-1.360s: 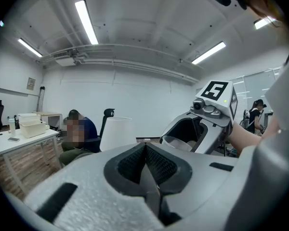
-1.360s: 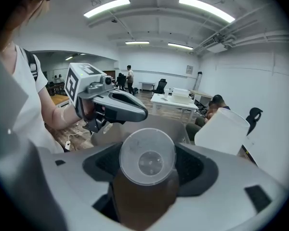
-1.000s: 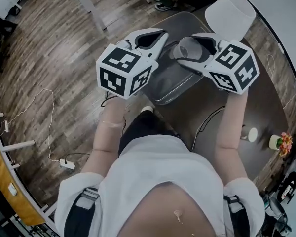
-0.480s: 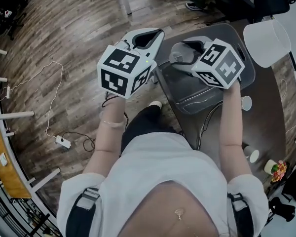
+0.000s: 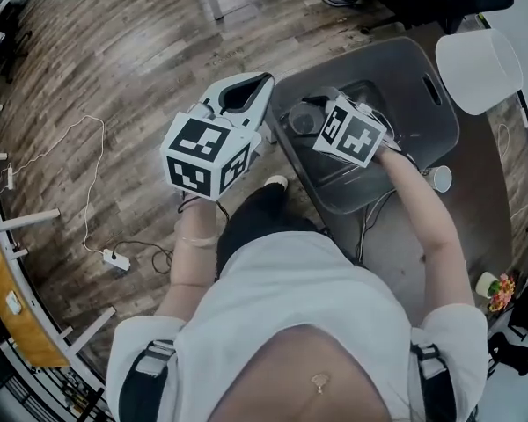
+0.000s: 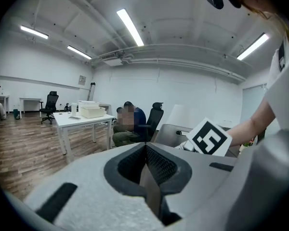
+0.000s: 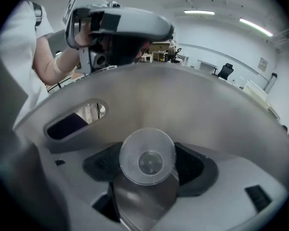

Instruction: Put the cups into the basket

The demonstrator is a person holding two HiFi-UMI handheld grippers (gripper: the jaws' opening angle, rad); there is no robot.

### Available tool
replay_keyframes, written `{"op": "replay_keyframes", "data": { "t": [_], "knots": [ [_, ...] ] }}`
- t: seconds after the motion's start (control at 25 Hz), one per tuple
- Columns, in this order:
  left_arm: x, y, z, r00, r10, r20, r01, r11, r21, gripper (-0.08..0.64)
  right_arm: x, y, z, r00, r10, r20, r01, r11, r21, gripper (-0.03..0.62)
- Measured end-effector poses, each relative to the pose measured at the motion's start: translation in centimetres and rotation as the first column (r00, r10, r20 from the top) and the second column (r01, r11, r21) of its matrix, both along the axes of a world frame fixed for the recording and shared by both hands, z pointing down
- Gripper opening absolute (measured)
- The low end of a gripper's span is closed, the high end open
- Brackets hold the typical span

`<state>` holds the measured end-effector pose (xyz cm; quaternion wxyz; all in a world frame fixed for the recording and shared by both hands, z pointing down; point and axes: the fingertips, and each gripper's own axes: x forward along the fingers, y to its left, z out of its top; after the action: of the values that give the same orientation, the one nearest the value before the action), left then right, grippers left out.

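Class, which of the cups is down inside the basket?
The clear cup gripped by the right gripper, held within the grey basket walls; the white cup sits outside, on the table.

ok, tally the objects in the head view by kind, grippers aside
cups: 2, a clear cup held in the right gripper and a white cup on the table
basket: 1
flower pot: 1
large white shade-like thing: 1
total: 5
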<state>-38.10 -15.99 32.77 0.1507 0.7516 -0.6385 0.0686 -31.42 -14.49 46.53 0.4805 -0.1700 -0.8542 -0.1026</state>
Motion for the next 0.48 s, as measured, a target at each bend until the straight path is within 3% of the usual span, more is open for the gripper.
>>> {"op": "replay_keyframes", "data": {
  "t": [0.2, 0.32, 0.48],
  "knots": [
    [0.4, -0.8, -0.3, 1.000, 0.026, 0.005, -0.026, 1.000, 0.005, 0.009, -0.2, -0.2, 3.5, 0.996, -0.083, -0.013, 0.084, 0.996, 0.027, 0.339],
    [0.6, -1.3, -0.3, 0.999, 0.038, 0.010, -0.038, 0.999, 0.006, 0.009, -0.5, -0.3, 4.4, 0.998, -0.058, -0.005, 0.058, 0.997, -0.048, 0.339],
    [0.4, -1.6, 0.0, 0.999, 0.047, 0.002, -0.047, 0.999, 0.001, 0.009, -1.0, -0.6, 5.1, 0.999, -0.031, -0.011, 0.030, 0.997, -0.066, 0.339]
  ]
}}
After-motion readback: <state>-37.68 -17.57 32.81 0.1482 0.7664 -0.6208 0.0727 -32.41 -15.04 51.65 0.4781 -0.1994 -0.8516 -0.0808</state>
